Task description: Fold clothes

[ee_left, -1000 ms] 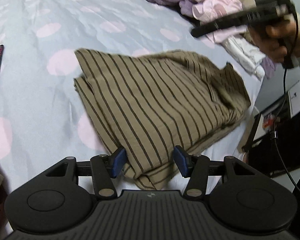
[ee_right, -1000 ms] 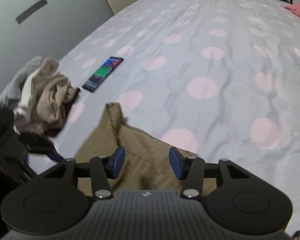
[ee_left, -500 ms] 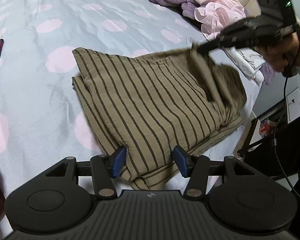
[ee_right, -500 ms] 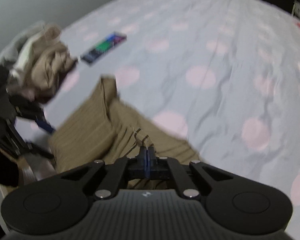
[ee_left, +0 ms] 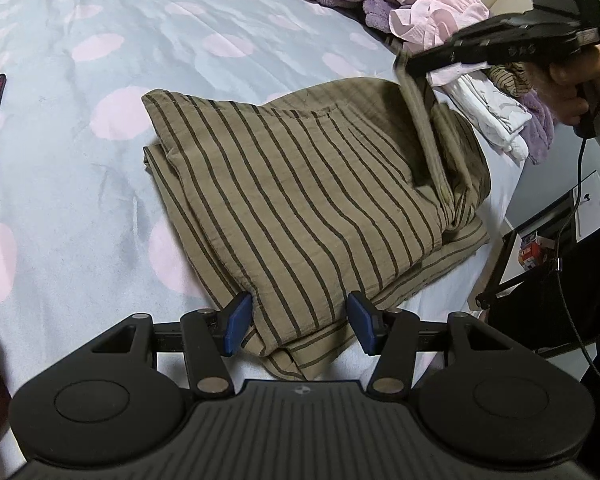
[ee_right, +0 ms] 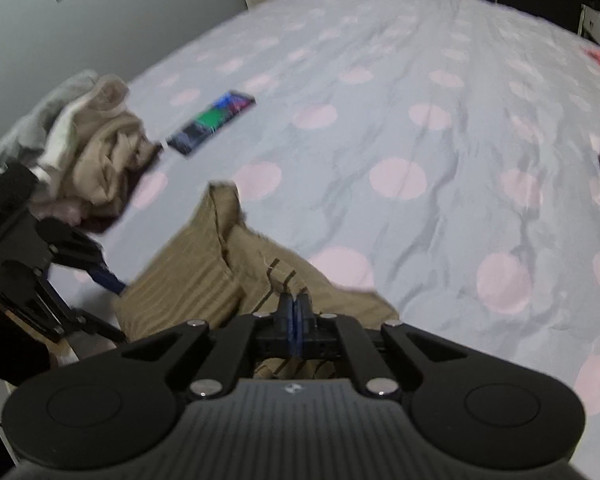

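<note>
Left wrist view: no readable writing. The left gripper [ee_left: 298, 324] hovers spread over the striped shirt's [ee_left: 300, 208] near corner on the bed [ee_left: 80, 184]; the right gripper [ee_right: 296, 312], raised, pinches its far edge.

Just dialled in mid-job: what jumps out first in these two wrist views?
The olive striped garment dominates, part-folded near the bed's edge, on the polka-dot bedsheet. The right hand-held gripper is shut on a strip of it, lifted taut at the right in the left wrist view, while the left hand-held gripper sits open around its near corner. A lit phone lies further out on the sheet.
</note>
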Demonstrator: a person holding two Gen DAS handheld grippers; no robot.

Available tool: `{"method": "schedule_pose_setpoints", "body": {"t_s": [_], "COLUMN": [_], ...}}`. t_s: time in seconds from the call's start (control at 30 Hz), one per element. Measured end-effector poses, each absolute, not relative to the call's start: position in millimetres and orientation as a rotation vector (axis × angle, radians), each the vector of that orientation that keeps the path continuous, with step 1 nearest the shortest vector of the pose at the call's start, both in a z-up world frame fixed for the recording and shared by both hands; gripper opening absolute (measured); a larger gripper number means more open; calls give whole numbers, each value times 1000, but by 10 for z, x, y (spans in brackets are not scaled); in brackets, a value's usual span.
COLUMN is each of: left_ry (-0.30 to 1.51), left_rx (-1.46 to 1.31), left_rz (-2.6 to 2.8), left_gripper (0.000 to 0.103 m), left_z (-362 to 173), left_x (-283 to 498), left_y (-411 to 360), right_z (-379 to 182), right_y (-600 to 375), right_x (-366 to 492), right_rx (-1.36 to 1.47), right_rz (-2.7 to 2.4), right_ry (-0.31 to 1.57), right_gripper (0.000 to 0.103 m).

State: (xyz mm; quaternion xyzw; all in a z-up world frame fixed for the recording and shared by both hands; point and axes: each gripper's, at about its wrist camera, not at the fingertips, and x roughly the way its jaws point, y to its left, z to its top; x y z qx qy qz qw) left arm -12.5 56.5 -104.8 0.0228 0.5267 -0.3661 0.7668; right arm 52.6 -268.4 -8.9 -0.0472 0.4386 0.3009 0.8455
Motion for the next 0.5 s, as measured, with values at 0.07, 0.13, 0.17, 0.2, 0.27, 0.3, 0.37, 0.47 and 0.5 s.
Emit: {"method": "schedule_pose_setpoints", "body": {"t_s": [0.07, 0.13, 0.17, 0.2, 0.27, 0.3, 0.37, 0.47, 0.5], "left_ry": [1145, 1150, 1150, 1147, 1142, 1139, 1133, 1136, 1140], "left_rx": [48, 42, 36, 23, -10, -31, -69, -98, -99], "left_rz": [-796, -796, -797, -797, -792, -784, -763, -755, -756], "left_gripper": [50, 50, 50, 51, 51, 51, 51, 51, 52], "left_z": [-1052, -1043, -1033, -1020, -1001, -1000, -998, -1003, -1010], "left_x": [-113, -111, -113, -114, -108, -92, -57, -18, -11], "left_y": [558, 557, 564, 583, 633, 662, 712, 711, 695], "right_z": [-105, -211, -240, -259, -259, -253, -270, -376, -414], "right_y": [-2703, -2686, -2700, -2723, -2824, -2892, -3033, -3167, -3209], "right_x": [522, 558, 554, 542, 496, 473, 406, 292, 254], "right_rx": [-75, -88, -88, -85, -56, -38, -12, 60, 85], "right_rz": [599, 571, 564, 558, 555, 553, 538, 556, 563], "right_ry": [875, 943, 971, 995, 1018, 1031, 1066, 1128, 1148], "right_gripper": [8, 23, 49, 65, 68, 68, 69, 69, 69]}}
